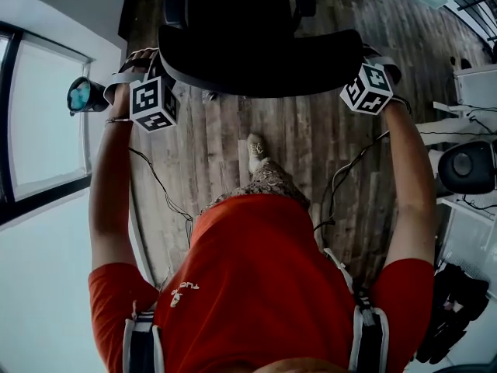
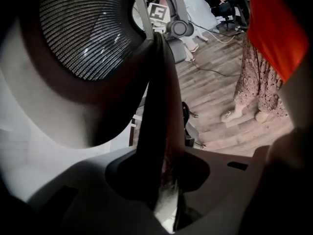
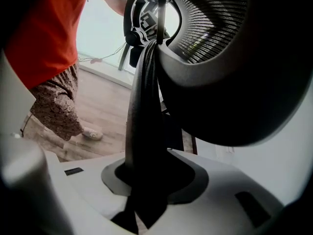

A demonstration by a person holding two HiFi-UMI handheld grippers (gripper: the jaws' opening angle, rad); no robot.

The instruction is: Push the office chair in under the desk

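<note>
From the person's red shirt (image 1: 256,286) both arms reach forward. The left gripper (image 2: 162,176) is clamped on the dark left edge of the chair (image 1: 256,37) back, and the right gripper (image 3: 146,176) is clamped the same way on its right edge, with mesh showing beside each.

The chair stands on the plank floor (image 1: 303,146) just ahead of the person's feet. Its back is towards them and its seat faces away, to the top of the head view. The back's long top edge runs left to right between the two grippers, across the likely line of push.

To push well, both hands should probably press evenly and level so the chair rolls straight rather than swivelling, while both grips hold firm. Which surface beyond is the desk cannot be told.
</note>
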